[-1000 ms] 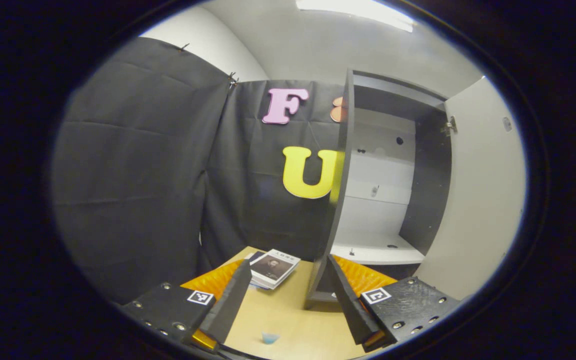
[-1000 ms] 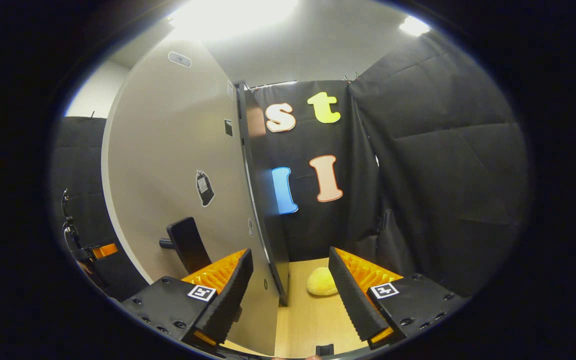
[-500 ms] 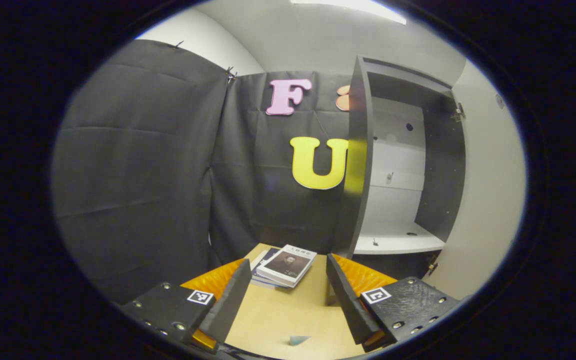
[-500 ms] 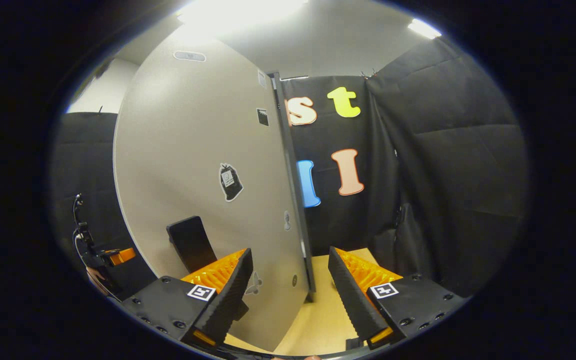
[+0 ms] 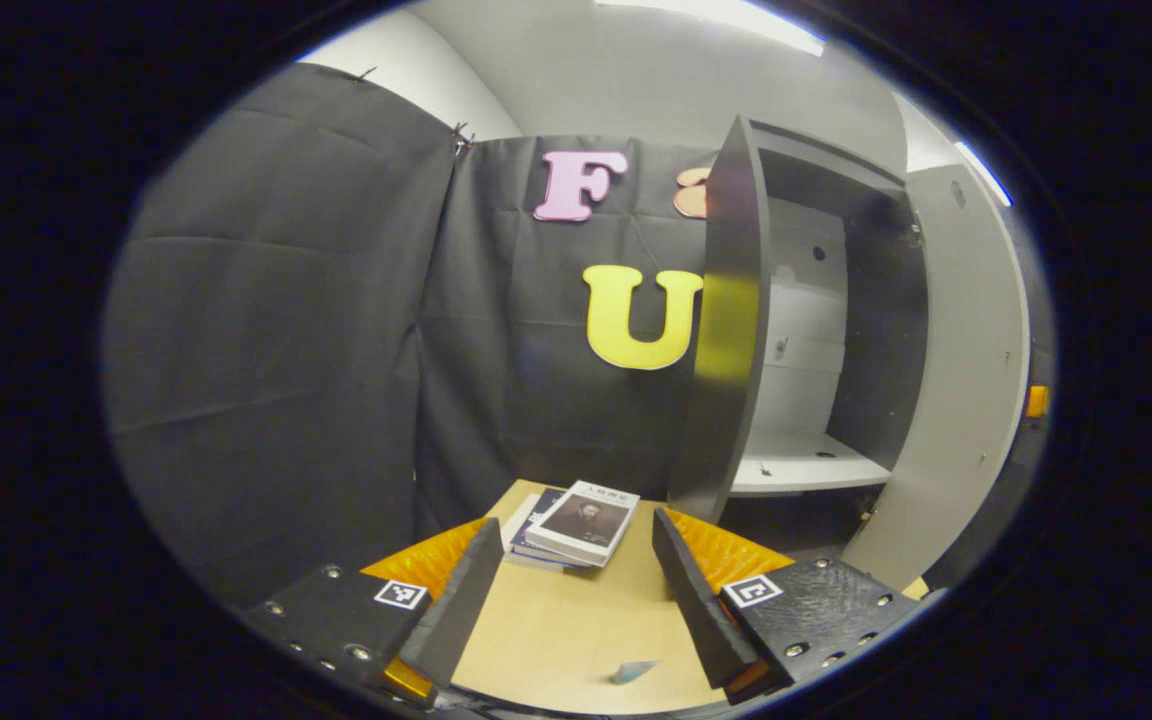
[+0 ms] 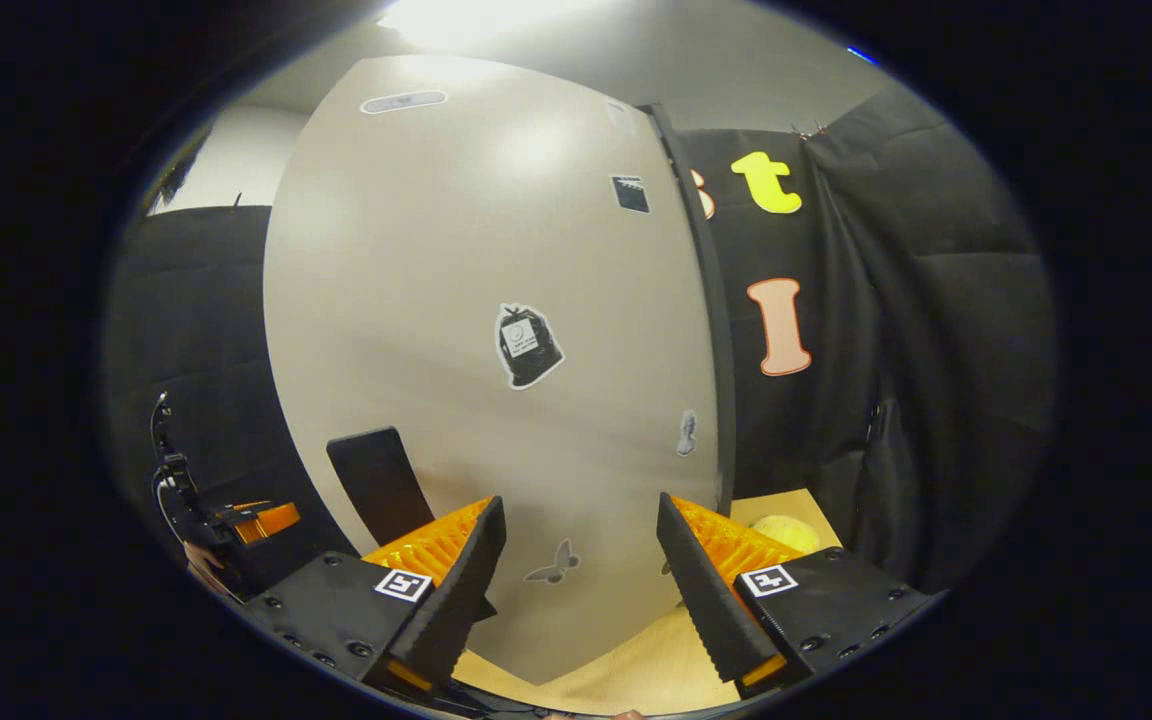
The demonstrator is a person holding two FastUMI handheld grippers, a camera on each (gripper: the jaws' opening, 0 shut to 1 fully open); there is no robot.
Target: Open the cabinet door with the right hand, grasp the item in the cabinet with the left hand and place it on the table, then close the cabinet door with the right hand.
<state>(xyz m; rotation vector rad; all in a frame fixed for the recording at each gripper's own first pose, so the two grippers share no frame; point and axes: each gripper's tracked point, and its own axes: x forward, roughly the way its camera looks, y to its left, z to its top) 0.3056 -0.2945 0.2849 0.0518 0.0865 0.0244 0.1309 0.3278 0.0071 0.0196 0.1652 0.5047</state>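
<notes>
The cabinet (image 5: 728,330) stands at the table's back right, dark-sided, with a bare white shelf (image 5: 798,470) inside. Its pale door (image 5: 966,380) hangs partly swung in toward the opening. A small stack of books (image 5: 576,520) lies on the wooden table (image 5: 556,640), just beyond my left gripper (image 5: 576,610), which is open and holds nothing. In the right gripper view the door's outer face (image 6: 496,350) stands close ahead, its black handle (image 6: 376,480) at lower left. My right gripper (image 6: 576,590) is open, fingers close to the door face, gripping nothing.
A soft yellow lump (image 6: 781,530) lies on the table right of the door's edge. A small bluish scrap (image 5: 633,670) lies between the left fingers. The other gripper (image 6: 236,520), with a hand on it, shows at the far left of the right gripper view.
The door has swung toward the cabinet, narrowing the opening. Its outer face now spreads across the right gripper view. The left gripper has drawn back from the cabinet, still open.
</notes>
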